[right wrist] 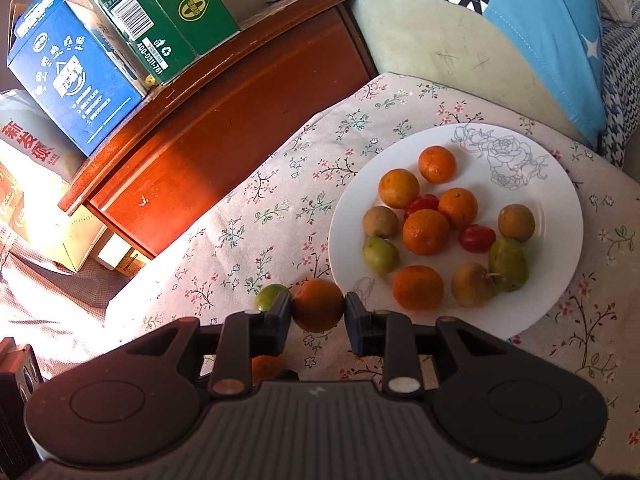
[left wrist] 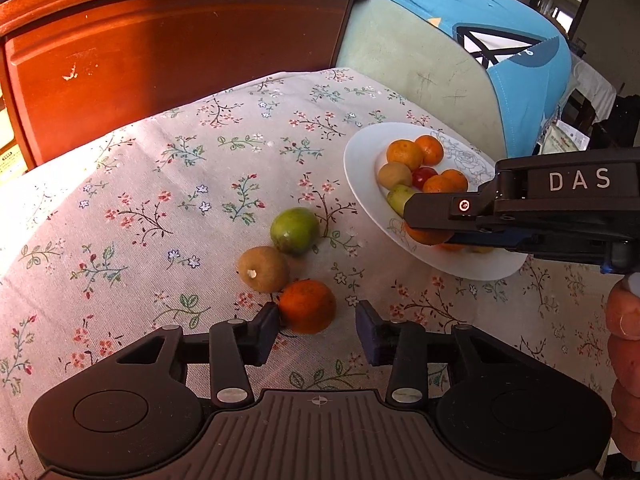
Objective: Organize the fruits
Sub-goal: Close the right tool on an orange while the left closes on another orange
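Floral cloth covers the tabletop (left wrist: 168, 208), wrinkled and matte. A round white plate (right wrist: 560, 208) with a faint rose print holds oranges, brown kiwis, green fruit and red tomatoes. Right hand-held gripper (right wrist: 318, 312), angled down, is clamped on a small orange (right wrist: 318, 308) beside the plate's near rim. Left hand-held gripper (left wrist: 318, 326) is partly open around another orange (left wrist: 307, 306) on the cloth: left pad touching, right pad apart. A fuzzy kiwi (left wrist: 263, 269) and green lime (left wrist: 295, 231) lie just behind.
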Action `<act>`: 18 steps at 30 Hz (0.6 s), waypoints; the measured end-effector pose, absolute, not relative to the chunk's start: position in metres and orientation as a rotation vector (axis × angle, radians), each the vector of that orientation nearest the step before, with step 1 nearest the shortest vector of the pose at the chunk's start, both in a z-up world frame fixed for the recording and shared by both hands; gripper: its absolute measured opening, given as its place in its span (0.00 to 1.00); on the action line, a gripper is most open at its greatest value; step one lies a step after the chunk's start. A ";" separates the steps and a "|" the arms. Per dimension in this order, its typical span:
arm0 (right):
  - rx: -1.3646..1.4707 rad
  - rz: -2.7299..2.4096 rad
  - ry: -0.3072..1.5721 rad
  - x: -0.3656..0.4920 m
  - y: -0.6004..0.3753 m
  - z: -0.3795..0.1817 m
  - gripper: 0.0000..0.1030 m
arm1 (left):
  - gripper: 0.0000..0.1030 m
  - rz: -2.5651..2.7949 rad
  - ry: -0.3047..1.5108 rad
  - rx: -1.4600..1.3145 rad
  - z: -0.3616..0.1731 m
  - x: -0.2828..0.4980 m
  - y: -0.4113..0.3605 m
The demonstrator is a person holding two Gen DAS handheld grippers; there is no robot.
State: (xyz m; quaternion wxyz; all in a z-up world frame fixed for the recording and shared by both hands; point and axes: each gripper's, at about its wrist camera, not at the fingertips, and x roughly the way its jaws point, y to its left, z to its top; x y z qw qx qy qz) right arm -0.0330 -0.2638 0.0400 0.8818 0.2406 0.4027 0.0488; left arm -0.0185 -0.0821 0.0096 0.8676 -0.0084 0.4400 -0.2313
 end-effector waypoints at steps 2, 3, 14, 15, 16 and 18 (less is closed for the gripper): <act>0.502 0.100 0.838 -0.035 -0.266 0.040 0.28 | 0.37 -0.472 0.916 -0.020 0.010 -0.018 -0.082; 0.503 0.097 0.837 -0.035 -0.267 0.041 0.28 | 0.36 -0.470 0.915 -0.022 0.010 -0.018 -0.082; 0.515 0.071 0.842 -0.038 -0.275 0.042 0.28 | 0.27 -0.479 0.905 -0.011 0.010 -0.018 -0.085; 0.514 0.069 0.842 -0.038 -0.276 0.043 0.28 | 0.27 -0.480 0.905 -0.014 0.011 -0.018 -0.084; 0.512 0.067 0.841 -0.038 -0.277 0.043 0.28 | 0.27 -0.481 0.905 -0.017 0.011 -0.018 -0.084; 0.513 0.065 0.837 -0.039 -0.279 0.045 0.28 | 0.27 -0.485 0.900 -0.014 0.012 -0.020 -0.085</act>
